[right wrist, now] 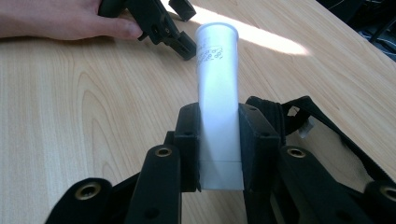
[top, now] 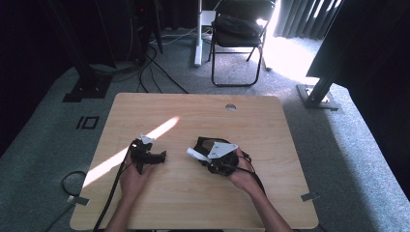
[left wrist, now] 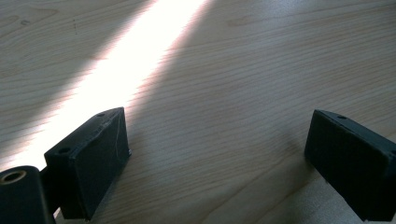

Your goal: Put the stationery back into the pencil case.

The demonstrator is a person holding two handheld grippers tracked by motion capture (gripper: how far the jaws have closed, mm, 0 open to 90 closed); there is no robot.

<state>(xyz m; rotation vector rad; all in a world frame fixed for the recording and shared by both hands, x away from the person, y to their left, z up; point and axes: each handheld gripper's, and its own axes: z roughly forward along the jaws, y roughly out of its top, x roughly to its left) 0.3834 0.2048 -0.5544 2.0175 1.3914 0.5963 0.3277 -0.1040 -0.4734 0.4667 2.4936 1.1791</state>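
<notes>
I count two grippers on my table [top: 270, 121]: the left gripper [top: 153, 155] and the right gripper [top: 203, 157], one in each of the person's two hands. Each gripper carries two black jaws, so four jaws in all. There is one white tube [right wrist: 217, 93], a single piece with one open end. One black strap [right wrist: 322, 119] lies by it. The tabletop has one round hole [top: 230, 107] near its far edge and one bright band of sunlight [top: 159, 130] crossing it. Beyond the table I count one folding chair [top: 239, 29].
</notes>
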